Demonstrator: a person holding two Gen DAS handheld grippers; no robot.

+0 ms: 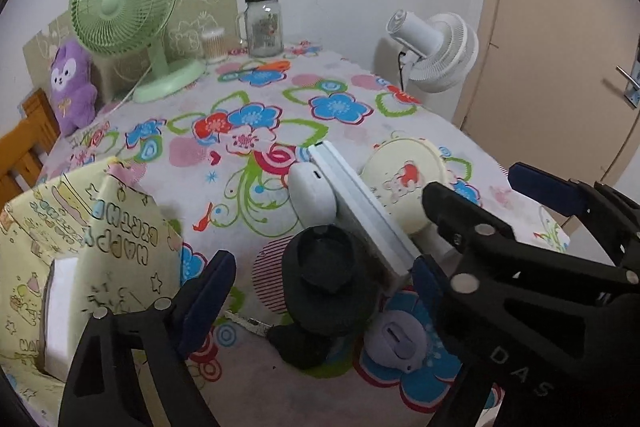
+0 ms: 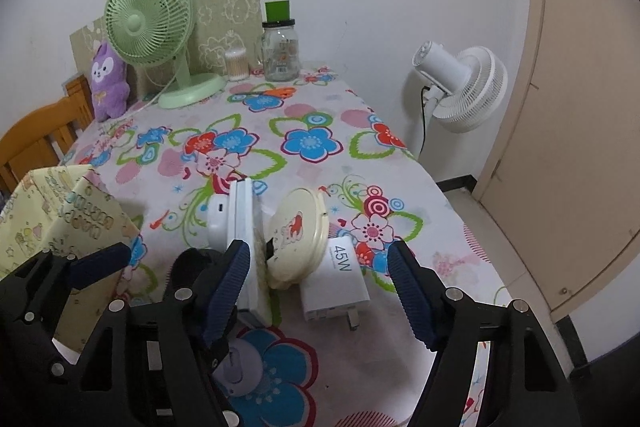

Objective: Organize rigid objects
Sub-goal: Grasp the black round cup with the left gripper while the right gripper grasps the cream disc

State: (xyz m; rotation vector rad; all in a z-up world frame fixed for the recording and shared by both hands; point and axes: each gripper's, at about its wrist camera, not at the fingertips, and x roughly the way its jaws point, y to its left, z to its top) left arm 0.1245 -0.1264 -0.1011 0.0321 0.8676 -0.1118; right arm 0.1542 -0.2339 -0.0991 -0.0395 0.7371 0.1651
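Between the right tongs point(image 2: 320, 287), spread wide and holding nothing, sit the cream compact point(image 2: 297, 237) and the white 45W charger point(image 2: 335, 281) on the surface point(image 2: 320, 107). Left tongs point(image 1: 324, 275) gape empty around the black holder point(image 1: 330, 281), with the grey slab point(image 1: 360, 211) on edge just beyond. Best, I reckon, to centre on one item before closing; crowding risks nudging neighbours toward the yellow box point(image 1: 80, 227).

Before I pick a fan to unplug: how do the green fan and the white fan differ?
The green fan stands on the table facing the cameras; the white fan stands beyond the table's right edge, showing its back. The green fan's cage is flat, the white fan's deep. Both have corded, round grilles.
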